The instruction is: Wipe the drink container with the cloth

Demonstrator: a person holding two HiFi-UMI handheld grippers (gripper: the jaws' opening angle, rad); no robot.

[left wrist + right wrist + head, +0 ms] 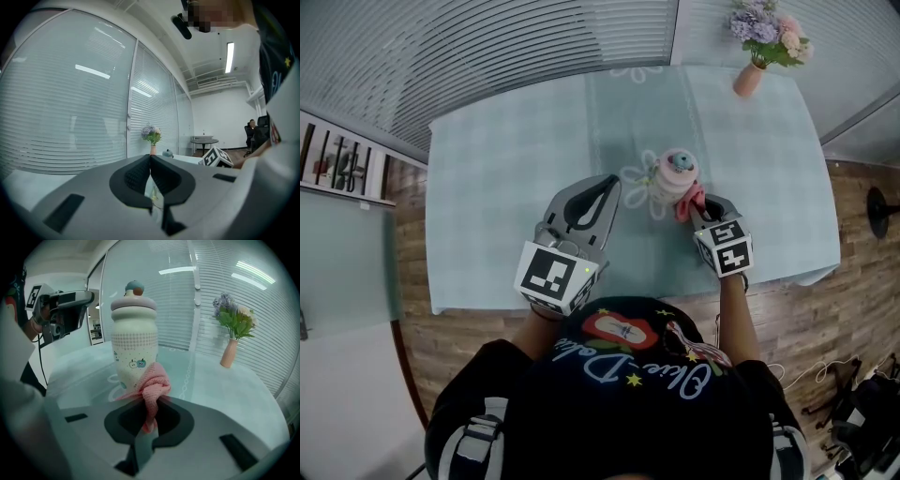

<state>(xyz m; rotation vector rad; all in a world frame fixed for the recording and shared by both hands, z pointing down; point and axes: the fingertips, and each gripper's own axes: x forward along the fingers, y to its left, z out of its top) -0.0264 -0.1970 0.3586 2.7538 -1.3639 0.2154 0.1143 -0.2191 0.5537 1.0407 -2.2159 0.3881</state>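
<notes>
The drink container, a cream bottle with small printed figures, a lilac lid and a teal knob on top, stands upright on the table straight ahead of the right gripper, just beyond its jaw tips. Between the two sits the pink cloth. Its lower end is pinched between the right gripper's jaws, which are closed tight on it, and its bunched upper part presses against the lower front of the bottle. In the head view the same cloth shows as a pink fold between the bottle and the right gripper. The left gripper is off to the left of the right one, its tips near the bottle but apart from it. Its own view shows the jaws of this left gripper pressed together with nothing between them. Everything rests on a table covered in a pale blue-green checked cloth. Farther ahead and to the right of the right gripper, near the table's far edge, stands a slim pink vase of lilac and pink flowers.
</notes>
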